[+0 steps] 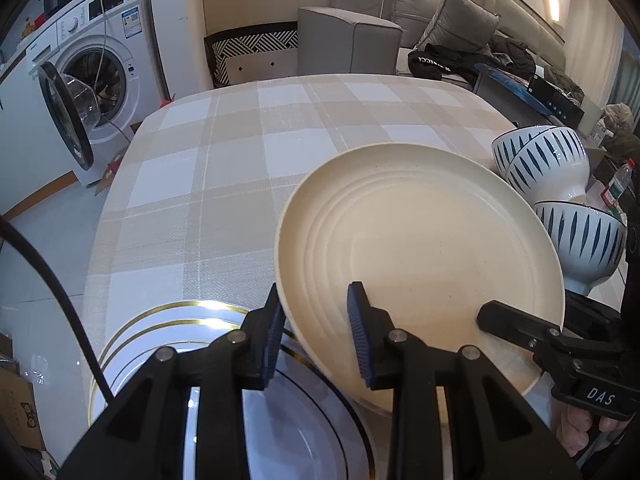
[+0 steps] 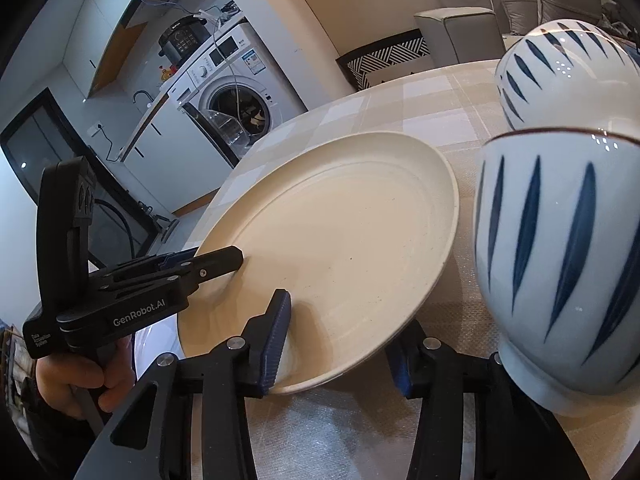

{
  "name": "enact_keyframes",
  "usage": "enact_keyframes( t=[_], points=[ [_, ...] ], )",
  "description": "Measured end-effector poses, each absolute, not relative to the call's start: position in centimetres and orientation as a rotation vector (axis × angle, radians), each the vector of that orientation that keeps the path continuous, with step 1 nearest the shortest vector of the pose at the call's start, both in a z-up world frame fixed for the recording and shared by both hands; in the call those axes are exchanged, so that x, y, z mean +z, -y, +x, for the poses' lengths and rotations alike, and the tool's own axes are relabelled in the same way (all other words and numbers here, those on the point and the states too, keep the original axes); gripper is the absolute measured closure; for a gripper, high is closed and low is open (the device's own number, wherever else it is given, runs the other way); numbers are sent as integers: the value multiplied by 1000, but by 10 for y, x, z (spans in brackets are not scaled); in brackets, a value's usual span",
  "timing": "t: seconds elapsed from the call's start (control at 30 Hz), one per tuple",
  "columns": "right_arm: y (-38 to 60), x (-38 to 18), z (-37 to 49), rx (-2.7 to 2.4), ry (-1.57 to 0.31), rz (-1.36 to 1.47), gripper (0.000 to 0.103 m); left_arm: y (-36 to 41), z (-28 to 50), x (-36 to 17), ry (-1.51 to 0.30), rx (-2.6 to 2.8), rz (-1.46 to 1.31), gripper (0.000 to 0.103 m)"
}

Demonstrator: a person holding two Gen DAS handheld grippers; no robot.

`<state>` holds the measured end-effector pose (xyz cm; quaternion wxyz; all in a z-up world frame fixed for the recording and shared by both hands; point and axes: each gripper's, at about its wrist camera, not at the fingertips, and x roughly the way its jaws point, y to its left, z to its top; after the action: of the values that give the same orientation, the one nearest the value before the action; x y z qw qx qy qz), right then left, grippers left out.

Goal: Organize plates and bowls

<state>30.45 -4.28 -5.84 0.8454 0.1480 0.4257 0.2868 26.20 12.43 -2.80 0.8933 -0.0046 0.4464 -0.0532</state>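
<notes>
Plate (image 1: 420, 248) rim between 2 tools (tilted)

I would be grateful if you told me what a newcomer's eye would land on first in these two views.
First, the big cream plate, tilted above the checked tablecloth with the left claw and the right claw both at its near rim. Next, the white bowls with blue dashes clustered just right of it. Below the plate's left edge lies a gold-rimmed white plate.
</notes>
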Motion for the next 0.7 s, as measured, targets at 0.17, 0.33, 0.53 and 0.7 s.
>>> enact_keyframes(
  t=[0.17,0.33,0.53,0.7],
  points=[
    [35,-51,299,629,-884,294,58,-133,250,-24,-913,-98,-29,73],
    [25,-44,292,660,-874,282,58,-144,234,-17,-886,-78,-54,73],
    [11,-34,278,707,-857,250,58,-163,211,-9,-856,-40,-85,73],
    [-9,-27,266,755,-853,215,58,-182,189,-6,-837,4,-113,73]
  ],
)
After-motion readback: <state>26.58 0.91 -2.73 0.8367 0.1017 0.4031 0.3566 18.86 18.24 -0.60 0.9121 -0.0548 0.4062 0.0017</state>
